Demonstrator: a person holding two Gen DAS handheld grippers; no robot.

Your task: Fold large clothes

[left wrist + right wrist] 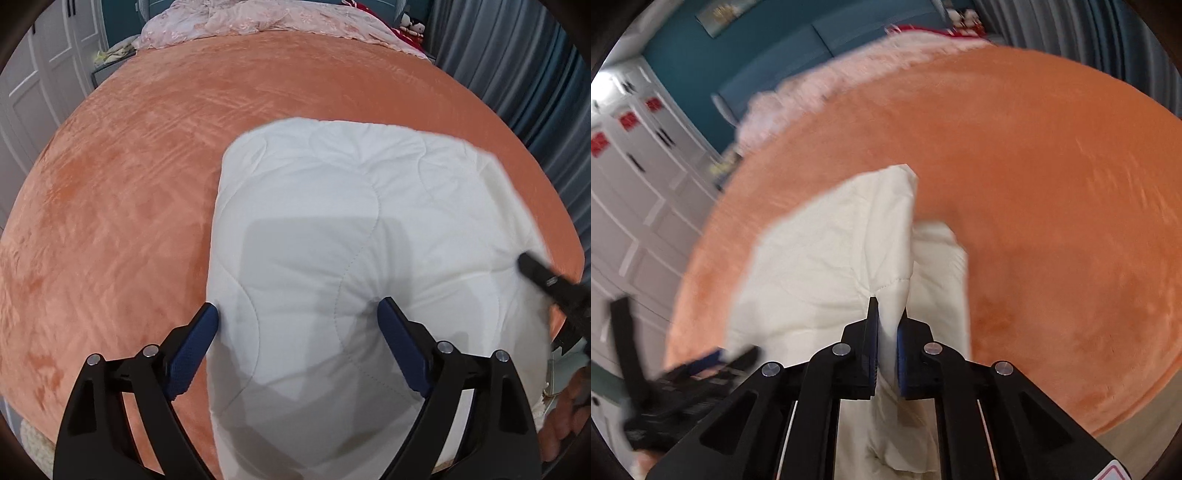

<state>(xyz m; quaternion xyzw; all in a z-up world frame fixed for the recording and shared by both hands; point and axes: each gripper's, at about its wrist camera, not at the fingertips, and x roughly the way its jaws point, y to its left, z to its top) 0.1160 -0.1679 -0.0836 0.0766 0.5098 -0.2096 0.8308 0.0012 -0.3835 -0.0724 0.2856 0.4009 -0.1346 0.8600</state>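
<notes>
We are holding the left tongs (297, 314) spread wide over the near edge of the white quilted padded garment (351, 221), not gripping it. Our right tongs (887, 325) are pinching a raised fold of that same cloth between pressed-together blue pads (873, 332). The garment is lying partly folded on the orange plush bed cover (129, 184). Risk, we judge: one-sided pulling could drag or skew the layers, since the left side is loose. Farther off, a pink floral blanket (258, 18) is bunching.
</notes>
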